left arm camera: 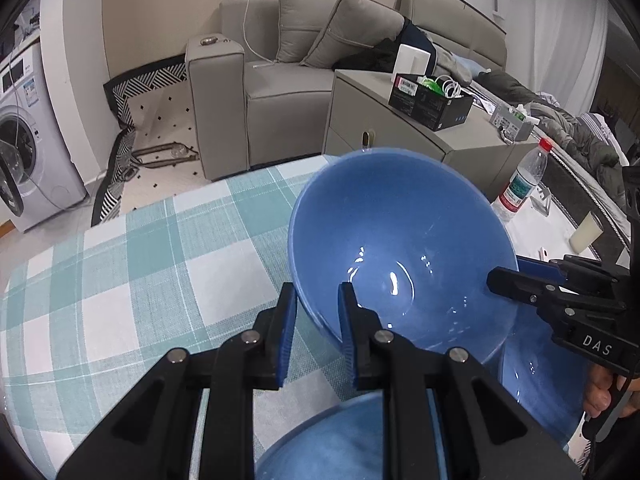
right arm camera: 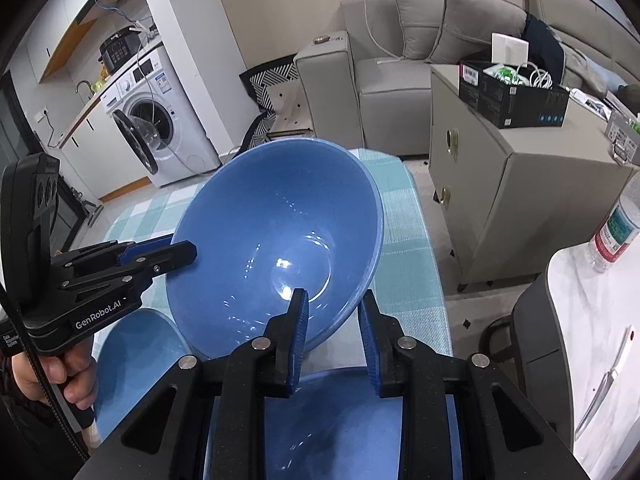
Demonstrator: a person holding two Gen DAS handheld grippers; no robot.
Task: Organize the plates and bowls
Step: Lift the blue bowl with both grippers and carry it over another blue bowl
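Both grippers pinch one blue bowl.
My left gripper clamps its left rim, my right gripper its right rim; bowl hangs tilted over the checked cloth.

- The table is covered with a cloth checked in teal and white, which hangs over its far edge.
- A blue dish lies on the cloth at the near edge, partly hidden.
- A second blue dish lies just beside it, also on the cloth.
- To the right stands another surface, a white top with a grey rim.
- On the white top stand a water bottle with a red cap and a pale cylinder, near each other.
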